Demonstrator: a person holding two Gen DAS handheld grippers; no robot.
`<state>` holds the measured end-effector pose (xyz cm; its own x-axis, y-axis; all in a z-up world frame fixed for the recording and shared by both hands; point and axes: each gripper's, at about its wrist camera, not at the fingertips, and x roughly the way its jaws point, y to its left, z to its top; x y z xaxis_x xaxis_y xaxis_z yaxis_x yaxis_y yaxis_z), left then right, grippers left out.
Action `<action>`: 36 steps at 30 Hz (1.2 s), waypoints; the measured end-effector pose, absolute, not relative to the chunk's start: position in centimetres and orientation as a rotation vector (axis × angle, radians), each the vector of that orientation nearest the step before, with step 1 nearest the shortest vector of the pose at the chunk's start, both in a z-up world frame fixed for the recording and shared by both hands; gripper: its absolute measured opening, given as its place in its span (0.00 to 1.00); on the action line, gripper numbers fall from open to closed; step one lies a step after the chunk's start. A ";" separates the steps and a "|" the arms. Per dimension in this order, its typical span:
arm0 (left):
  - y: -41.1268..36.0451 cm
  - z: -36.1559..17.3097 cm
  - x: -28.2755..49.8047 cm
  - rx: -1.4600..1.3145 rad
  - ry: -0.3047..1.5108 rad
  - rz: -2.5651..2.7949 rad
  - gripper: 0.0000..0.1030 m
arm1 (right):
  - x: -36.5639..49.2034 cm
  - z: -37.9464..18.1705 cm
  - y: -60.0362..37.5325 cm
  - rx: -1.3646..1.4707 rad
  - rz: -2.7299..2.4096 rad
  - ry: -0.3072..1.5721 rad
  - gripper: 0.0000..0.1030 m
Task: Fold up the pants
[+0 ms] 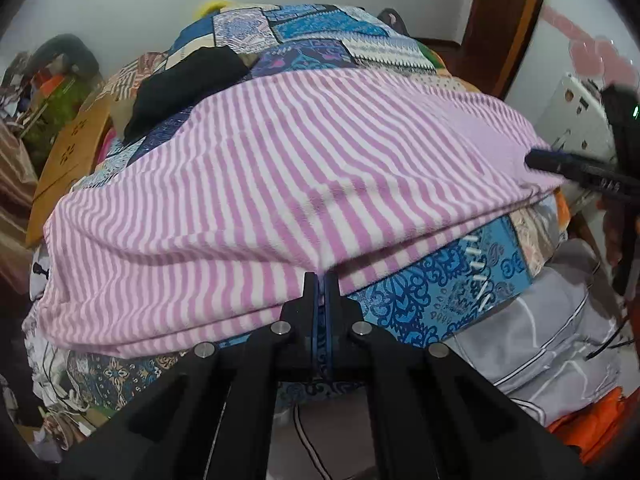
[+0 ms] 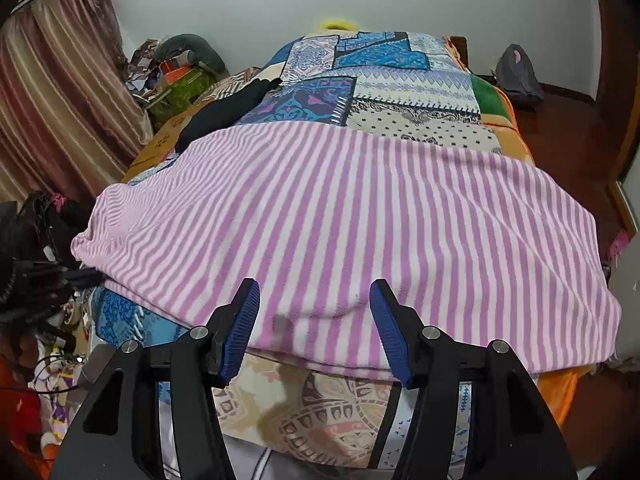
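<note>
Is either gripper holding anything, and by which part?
Left gripper pinches the striped pants at their near edge. Right gripper is open, holding nothing.

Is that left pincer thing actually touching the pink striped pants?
Touching. In the left wrist view the left gripper has its jaws shut on the near edge of the striped pants, with the fabric bunching at the fingertips.
</note>
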<state>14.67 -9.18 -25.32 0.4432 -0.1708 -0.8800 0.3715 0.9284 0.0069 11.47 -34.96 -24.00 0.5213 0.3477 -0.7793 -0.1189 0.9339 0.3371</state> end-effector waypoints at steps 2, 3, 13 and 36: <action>-8.6 -24.1 14.9 0.184 1.040 -0.324 0.02 | 11.5 -25.1 -35.2 0.242 0.259 1.013 0.52; -8.5 -23.6 15.1 0.181 1.027 -0.314 0.02 | 11.6 -26.0 -35.6 0.242 0.242 1.041 0.52; -11.2 -20.9 20.5 0.176 0.970 -0.285 0.15 | 8.2 -26.6 -43.1 0.341 0.040 1.045 0.52; -26.9 -27.8 25.8 0.288 1.062 -0.419 0.62 | 2.9 -27.9 -51.7 0.563 -0.192 1.005 0.52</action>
